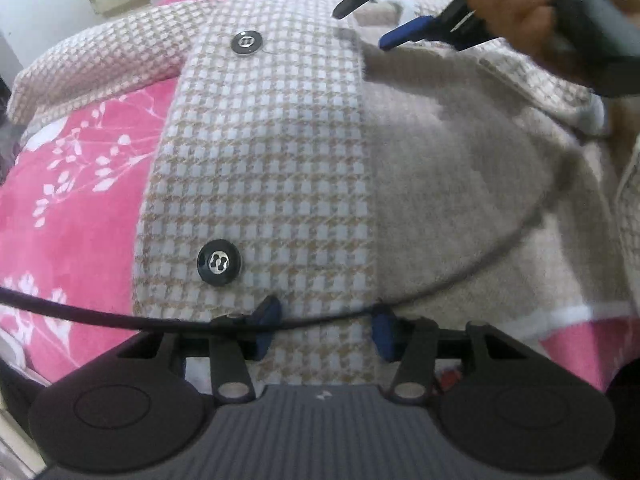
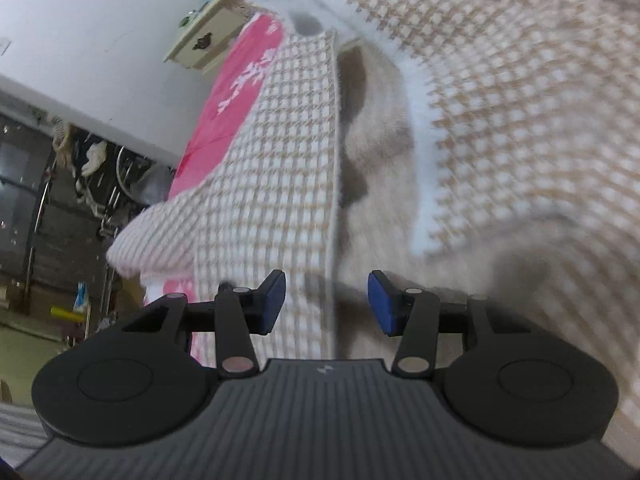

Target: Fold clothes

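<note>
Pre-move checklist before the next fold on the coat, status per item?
1. Left gripper open, fingers astride the houndstooth coat front panel edge: ok.
2. Right gripper open, nothing between fingers: ok.
3. Right gripper over the panel edge near the beige lining: ok, contact cannot tell.
4. Black cable lies across the coat in front of the left fingers: not ok, snag risk.
5. Buttons clear of both grippers: ok.
6. Coat flat on the pink bedspread: not ok, the right panel is lifted and the sleeve is bunched.
</note>
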`<act>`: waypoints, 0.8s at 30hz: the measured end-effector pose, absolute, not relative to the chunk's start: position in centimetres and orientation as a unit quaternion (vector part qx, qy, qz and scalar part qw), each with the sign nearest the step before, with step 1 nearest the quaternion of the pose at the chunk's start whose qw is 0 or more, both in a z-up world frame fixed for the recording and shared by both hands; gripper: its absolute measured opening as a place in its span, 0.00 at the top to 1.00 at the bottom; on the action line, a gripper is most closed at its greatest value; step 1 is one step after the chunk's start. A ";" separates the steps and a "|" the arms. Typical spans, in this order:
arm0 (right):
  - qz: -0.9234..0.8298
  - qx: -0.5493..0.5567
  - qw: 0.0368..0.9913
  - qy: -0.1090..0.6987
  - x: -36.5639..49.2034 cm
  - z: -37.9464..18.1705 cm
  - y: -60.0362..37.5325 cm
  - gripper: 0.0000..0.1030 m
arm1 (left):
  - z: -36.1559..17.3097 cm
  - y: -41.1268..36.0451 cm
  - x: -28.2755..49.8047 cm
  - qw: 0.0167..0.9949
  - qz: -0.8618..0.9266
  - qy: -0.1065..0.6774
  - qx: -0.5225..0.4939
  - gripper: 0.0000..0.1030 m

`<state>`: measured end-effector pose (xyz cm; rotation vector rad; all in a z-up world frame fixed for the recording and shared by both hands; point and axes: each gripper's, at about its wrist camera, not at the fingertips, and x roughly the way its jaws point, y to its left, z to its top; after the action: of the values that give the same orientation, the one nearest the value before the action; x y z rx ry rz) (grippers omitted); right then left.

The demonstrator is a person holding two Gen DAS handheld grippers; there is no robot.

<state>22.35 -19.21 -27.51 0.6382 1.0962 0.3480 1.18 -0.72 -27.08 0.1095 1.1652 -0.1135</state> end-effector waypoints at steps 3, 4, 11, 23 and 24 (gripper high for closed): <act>0.111 0.196 0.855 0.467 23.1 -25.6 -18.7 0.57 | -27.5 -0.4 1.0 0.836 -0.055 0.544 0.039 0.56; 0.093 0.148 0.875 0.452 23.1 -24.9 -18.6 0.57 | -27.6 -0.5 1.0 0.837 -0.056 0.544 0.037 0.56; 0.111 -0.073 0.869 0.476 22.4 -27.6 -17.6 0.51 | -28.0 -1.0 0.5 0.843 -0.058 0.533 0.050 0.54; 0.057 -0.119 0.941 0.312 22.7 -20.1 -22.3 0.94 | -28.1 -1.3 0.4 0.846 -0.051 0.528 0.051 0.52; 0.043 -0.136 0.950 0.278 23.1 -18.4 -23.0 0.94 | -28.1 -1.5 0.4 0.846 -0.047 0.528 0.052 0.52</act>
<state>23.05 -23.03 -18.41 -0.2769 0.5654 0.0880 0.38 -1.46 -28.11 0.1104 1.1147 -0.0998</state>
